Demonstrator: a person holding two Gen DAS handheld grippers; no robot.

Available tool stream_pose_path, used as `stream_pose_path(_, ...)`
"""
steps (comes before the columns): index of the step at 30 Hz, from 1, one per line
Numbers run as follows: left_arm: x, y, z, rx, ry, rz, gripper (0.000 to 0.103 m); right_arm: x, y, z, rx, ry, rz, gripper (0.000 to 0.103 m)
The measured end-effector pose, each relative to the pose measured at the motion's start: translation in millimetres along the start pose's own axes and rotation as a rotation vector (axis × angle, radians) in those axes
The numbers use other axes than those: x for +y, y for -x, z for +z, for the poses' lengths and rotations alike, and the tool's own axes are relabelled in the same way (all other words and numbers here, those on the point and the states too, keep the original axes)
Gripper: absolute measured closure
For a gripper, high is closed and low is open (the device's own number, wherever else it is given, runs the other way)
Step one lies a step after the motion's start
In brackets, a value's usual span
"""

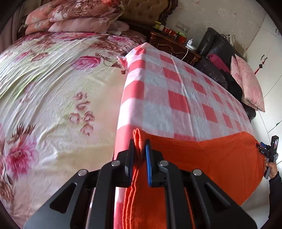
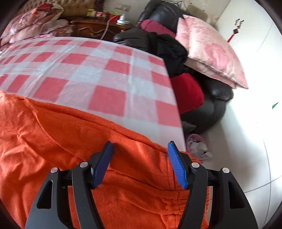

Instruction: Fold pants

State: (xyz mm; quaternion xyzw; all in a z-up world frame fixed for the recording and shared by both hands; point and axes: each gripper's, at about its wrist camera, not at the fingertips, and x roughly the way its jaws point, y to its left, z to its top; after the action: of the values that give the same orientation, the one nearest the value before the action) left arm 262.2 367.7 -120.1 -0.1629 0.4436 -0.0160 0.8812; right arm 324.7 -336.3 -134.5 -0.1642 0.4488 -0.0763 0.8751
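Left gripper (image 1: 139,146): we see its jaws pinched tight on a folded edge of the orange pants (image 1: 202,158), several layers of fabric bunched between the pads. That edge hangs over the left side of the checked cloth (image 1: 169,95).

Right gripper (image 2: 140,149): jaws spread wide, poised over the pants (image 2: 70,133) near the gathered waistband; we cannot tell whether the pads touch the fabric, and nothing is pinched. In the left wrist view we also see the right gripper (image 1: 269,149) at the far right end of the pants, with the person's hand (image 1: 272,169) on its handle.

The pants lie flat across the near end of the red-and-white checked cloth (image 2: 105,74), spanning it side to side.

Further out, left: floral bedspread (image 1: 52,84) beside the checked cloth, stacked floral pillows (image 1: 75,15) at its head. Beyond the cloth: dark wooden nightstand (image 1: 174,45) with small items on top. Right: black leather sofa (image 2: 208,109) with dark clothing, a red cushion (image 2: 188,93) and a pink pillow (image 2: 211,49). White tiled floor (image 2: 246,141) to the right.
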Motion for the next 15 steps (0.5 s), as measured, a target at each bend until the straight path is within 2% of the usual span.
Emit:
stream_pose_path(1,-2.9,-5.0,8.2,0.0,-0.002,-0.002,0.092,-4.1,-3.3,3.0,0.004,-0.01,-0.013,0.044)
stream_pose_path(3,-6.5,-16.3,21.7,0.005,0.001,-0.004,0.092,-15.2,-15.4,6.5,0.033,-0.024,-0.091,0.049)
stream_pose_path(6,-6.0,-34.7,33.6,0.026,0.01,0.001,0.092,-28.5,-20.1,8.7,0.052,-0.084,-0.048,0.049)
stream_pose_path(8,-1.9,-42.9,36.0,0.035,0.032,0.01,0.084,-16.7,-13.9,9.4,0.026,-0.01,-0.08,0.049)
stream_pose_path(10,6.6,-37.8,36.7,-0.002,0.081,0.047,0.065,-13.7,-6.5,8.6,0.006,-0.002,-0.094,0.046)
stream_pose_path(11,10.1,-32.9,35.5,-0.02,0.102,0.054,0.064,-15.7,-0.1,8.1,-0.007,-0.024,-0.089,0.045)
stream_pose_path(13,18.0,-15.0,28.4,-0.055,0.139,0.057,0.062,-21.6,20.7,4.4,-0.049,-0.086,-0.058,0.035)
stream_pose_path(15,21.4,4.2,14.9,-0.082,0.159,0.067,0.058,-21.6,42.1,-1.7,-0.085,-0.124,-0.034,0.031)
